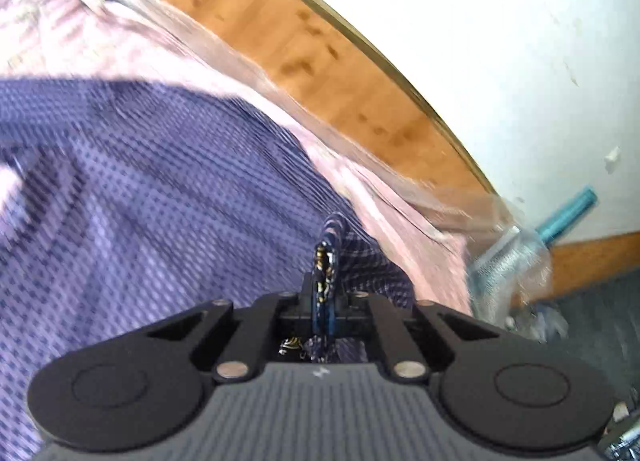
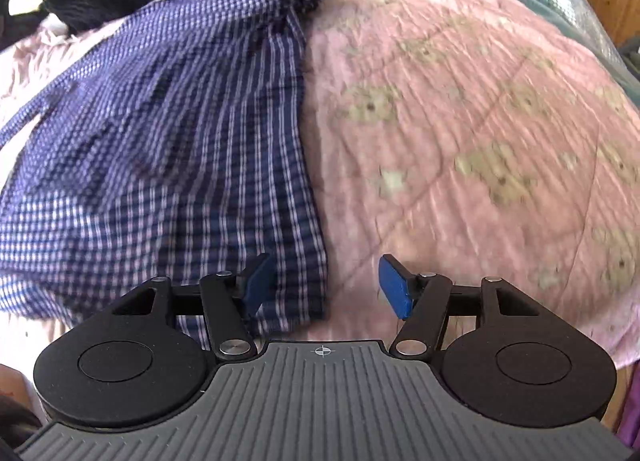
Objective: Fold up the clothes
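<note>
Only from the right wrist, pink quilt (image 2: 460, 121) prints show.

The checked garment (image 1: 140, 189) is being smeared by motion blur and cut off at the left edge in the left wrist view. The left claw's (image 1: 325, 301) pads are being hidden by the pinched fold. A clear plastic thing (image 1: 508, 261) is being blurred beyond telling.

A pink quilted bedspread (image 2: 460, 133) covers the bed; far behind, a wooden headboard (image 1: 320, 61) meets a white wall (image 1: 500, 41)
</note>
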{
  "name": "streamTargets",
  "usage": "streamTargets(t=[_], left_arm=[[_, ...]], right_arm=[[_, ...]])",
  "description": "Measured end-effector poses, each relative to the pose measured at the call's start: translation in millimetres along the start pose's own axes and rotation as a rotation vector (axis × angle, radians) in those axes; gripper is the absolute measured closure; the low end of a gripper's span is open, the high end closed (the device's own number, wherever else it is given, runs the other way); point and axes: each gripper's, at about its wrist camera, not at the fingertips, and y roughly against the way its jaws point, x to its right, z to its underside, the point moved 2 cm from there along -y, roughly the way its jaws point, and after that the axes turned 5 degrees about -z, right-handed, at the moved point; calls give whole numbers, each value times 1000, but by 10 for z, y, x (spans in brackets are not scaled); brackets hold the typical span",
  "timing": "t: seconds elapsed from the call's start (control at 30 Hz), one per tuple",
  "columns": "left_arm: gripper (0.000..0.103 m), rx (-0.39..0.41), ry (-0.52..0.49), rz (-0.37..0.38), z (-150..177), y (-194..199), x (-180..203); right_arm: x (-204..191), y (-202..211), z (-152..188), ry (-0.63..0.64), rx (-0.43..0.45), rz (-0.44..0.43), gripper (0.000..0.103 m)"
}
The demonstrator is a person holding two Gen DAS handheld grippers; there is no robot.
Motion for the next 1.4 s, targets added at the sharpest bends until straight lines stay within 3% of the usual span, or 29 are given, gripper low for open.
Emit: streamTargets(t=[0.07, 0.13, 0.2, 0.23, 0.4, 0.57, 0.73, 0.8, 0.87, 0.97, 1.0, 1.1, 1.17, 1.23, 1.37, 1.4], left_arm=[[98, -4, -42, -14, -222, -62, 33], [98, 3, -96, -31, -426, -123, 117], [98, 38, -125, 8, -565, -49, 248], [98, 59, -138, 35, -622, 23, 326], [98, 107, -242, 67, -855, 221, 704], [98, 123, -231, -110, -991, 383, 436], [98, 95, -221, -286, -1029, 380, 61], [98, 76, -217, -308, -1041, 363, -18], [98, 37, -249, -306, -1013, 295, -20], [98, 5, -312, -299, -940, 243, 27], [98, 5, -331, -297, -912, 249, 50], [98, 25, -365, -253, -843, 322, 134], [98, 33, -405, -234, -796, 377, 231], [98, 47, -454, -213, -737, 422, 360], [97, 70, -570, -131, -505, 589, 687], [97, 75, -595, -118, -429, 637, 750]], right_arm=[[-33, 6, 76, 13, 18, 8, 43], [-79, 30, 132, 36, 41, 18, 61], [-144, 58, 143, 67, 51, 43, 95], [-176, 79, 148, 82, 61, 54, 102], [-364, 275, 169, 148, 143, 93, 103], [-782, 462, 232, 330, 217, 123, 103], [-1214, 267, 413, 544, 122, 68, 103], [-1308, 176, 462, 572, 84, 42, 103], [-1324, 84, 485, 579, 48, 45, 103], [-1290, 139, 412, 545, 21, -18, 90], [-1259, 257, 329, 519, 38, -78, 84], [-1145, 588, 4, 418, 112, -226, 81], [-1069, 652, -284, 351, 163, -258, 81], [-1008, 428, -495, 323, 156, -247, 80], [-920, -316, -530, 321, -57, -237, 95], [-905, -383, -552, 337, -88, -249, 94]])
